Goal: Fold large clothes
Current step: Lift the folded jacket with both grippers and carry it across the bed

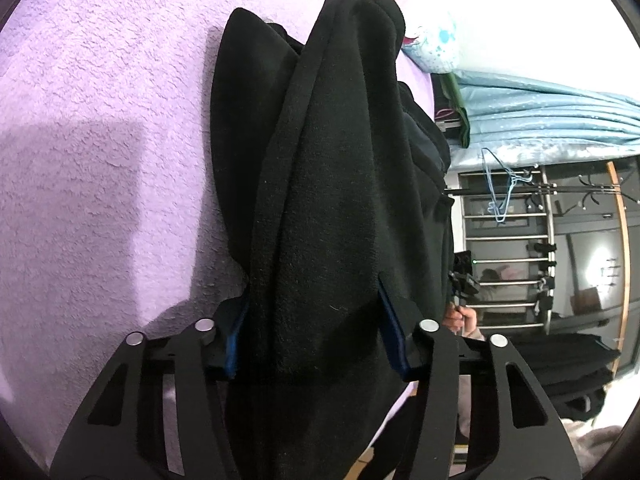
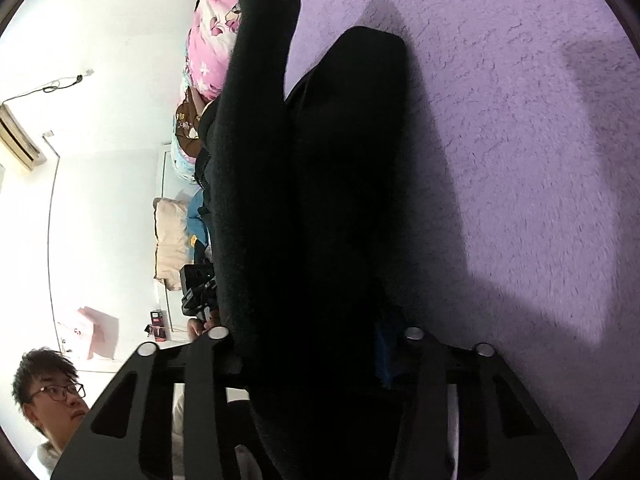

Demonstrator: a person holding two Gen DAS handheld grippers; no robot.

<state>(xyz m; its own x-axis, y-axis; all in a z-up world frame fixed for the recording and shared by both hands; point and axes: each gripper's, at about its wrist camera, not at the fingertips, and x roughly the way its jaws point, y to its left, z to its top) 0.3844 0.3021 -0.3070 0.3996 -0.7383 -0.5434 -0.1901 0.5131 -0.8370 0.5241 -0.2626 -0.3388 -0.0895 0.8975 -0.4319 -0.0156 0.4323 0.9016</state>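
Left gripper (image 1: pixel 316 344) is clamped on a thick bunch of the black fleece garment (image 1: pixel 332 184), blue pads (image 1: pixel 394 332) pressing into it from both sides. The fabric fills the whole gap and spills back toward the camera, so the fingertips themselves are buried. From there the garment runs away from the gripper in two humped folds, with a seam strip running up the nearer one, and it hangs over the purple fuzzy blanket (image 1: pixel 100 120). Can't tell how much of it actually rests on the blanket versus being lifted.

Right gripper (image 2: pixel 316 356) has the same deal: fingers closed around a wad of the same garment (image 2: pixel 320 200), only a sliver of blue pad (image 2: pixel 386 356) peeking out on one side, the other pad totally swallowed. It's so dark in there that the folds are basically one black blob.

Past the garment on the side away from the blanket: floral bedding (image 2: pixel 212 40), a beige pillow (image 2: pixel 170 236), and a guy with glasses (image 2: pixel 52 396), cut off by the lens edge. The left view shows a light blue curtain (image 1: pixel 540 116) and a metal rack (image 1: pixel 508 248) with a blue hanger (image 1: pixel 500 196).
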